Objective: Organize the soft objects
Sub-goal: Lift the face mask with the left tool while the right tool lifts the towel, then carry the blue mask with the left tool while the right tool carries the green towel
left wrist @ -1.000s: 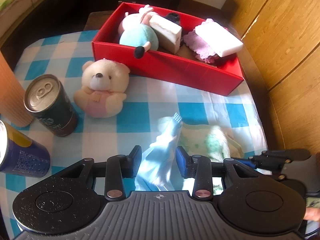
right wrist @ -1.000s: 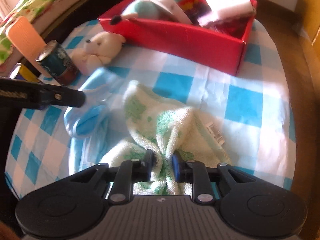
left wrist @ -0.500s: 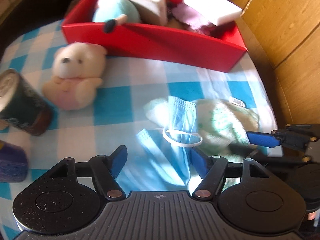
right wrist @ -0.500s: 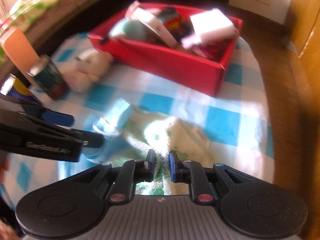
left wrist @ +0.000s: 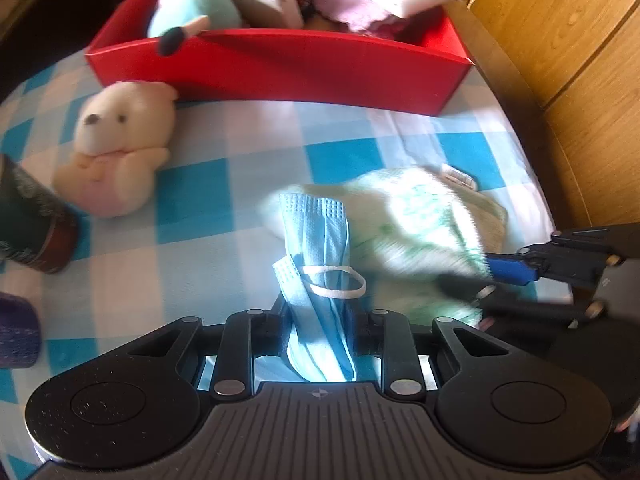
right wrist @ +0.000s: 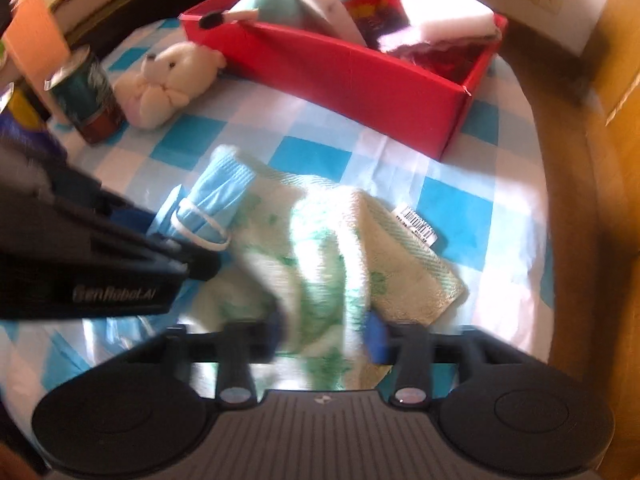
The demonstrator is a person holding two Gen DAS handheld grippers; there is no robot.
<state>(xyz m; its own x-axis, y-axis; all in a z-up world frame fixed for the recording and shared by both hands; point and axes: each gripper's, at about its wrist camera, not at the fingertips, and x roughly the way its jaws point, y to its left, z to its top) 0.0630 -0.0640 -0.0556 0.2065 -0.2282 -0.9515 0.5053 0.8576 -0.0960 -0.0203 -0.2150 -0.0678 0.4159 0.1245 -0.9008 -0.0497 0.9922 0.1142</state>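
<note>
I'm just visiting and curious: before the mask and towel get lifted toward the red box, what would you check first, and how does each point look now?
1. Left fingers closed on blue face mask: ok; they have just been closing.
2. Right fingers pinching green-patterned towel: ok.
3. Mask lies free of the towel: not ok, it overlaps it.
4. Room in red box: cannot tell, it looks crowded.
5. Teddy bear clear of the path: ok.

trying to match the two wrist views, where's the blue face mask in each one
Left wrist view: the blue face mask stands at bottom centre, between the left tool's fingers, its top lying against the green-and-white towel.
Right wrist view: the mask lies left of centre, at the towel's left edge.
Shared landmark: the red box behind it.
</note>
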